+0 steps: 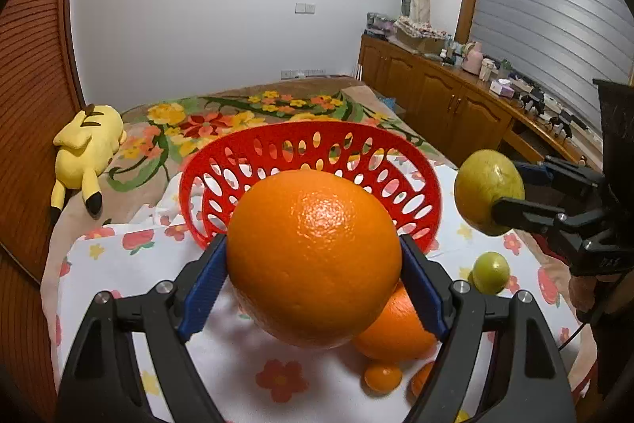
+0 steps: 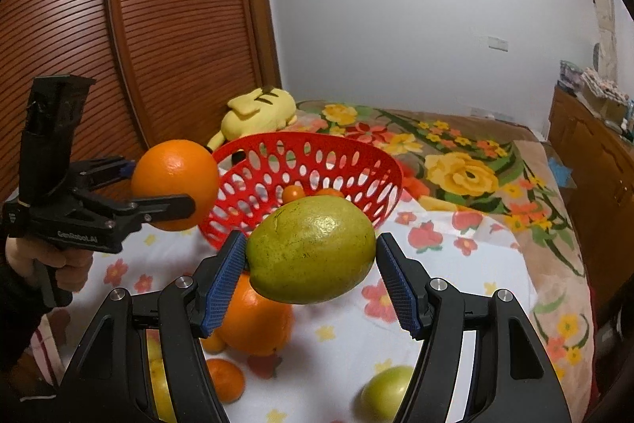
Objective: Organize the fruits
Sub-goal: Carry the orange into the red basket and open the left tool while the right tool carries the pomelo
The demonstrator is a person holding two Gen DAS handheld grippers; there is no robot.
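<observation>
Holding a big orange (image 1: 313,256) in my left claw (image 1: 313,282), both blue pads (image 1: 204,288) pressed against its sides, I've got it lifted clear of the flowered sheet (image 1: 119,264). Off at the far left a yellow plush toy (image 1: 87,149) lies on the blanket beside the wooden wardrobe doors (image 2: 119,26). Ahead of the orange sits the red basket (image 1: 317,145), tipped so its open side faces me, with a couple of small orange fruits (image 2: 294,193) inside it as seen from the right camera. Under the held orange, a second orange (image 1: 396,332) rests on the sheet, and just beside it two small tangerines (image 1: 382,377) near my left claw's right finger. A little green fruit (image 1: 490,271) sits further right on the sheet.

Over to my right claw (image 2: 311,288): it carries a large yellow-green fruit (image 2: 313,250), raised off the sheet, just in front of the basket's rim. The left pad touches it; at the right pad I see a sliver of gap from this camera, yet the left camera shows those fingers clamped on the fruit, so I call it grasped. Below it, another green fruit (image 2: 388,399) lies on the sheet at the lower right. A hand (image 2: 59,264) grips the left tool's handle.
</observation>
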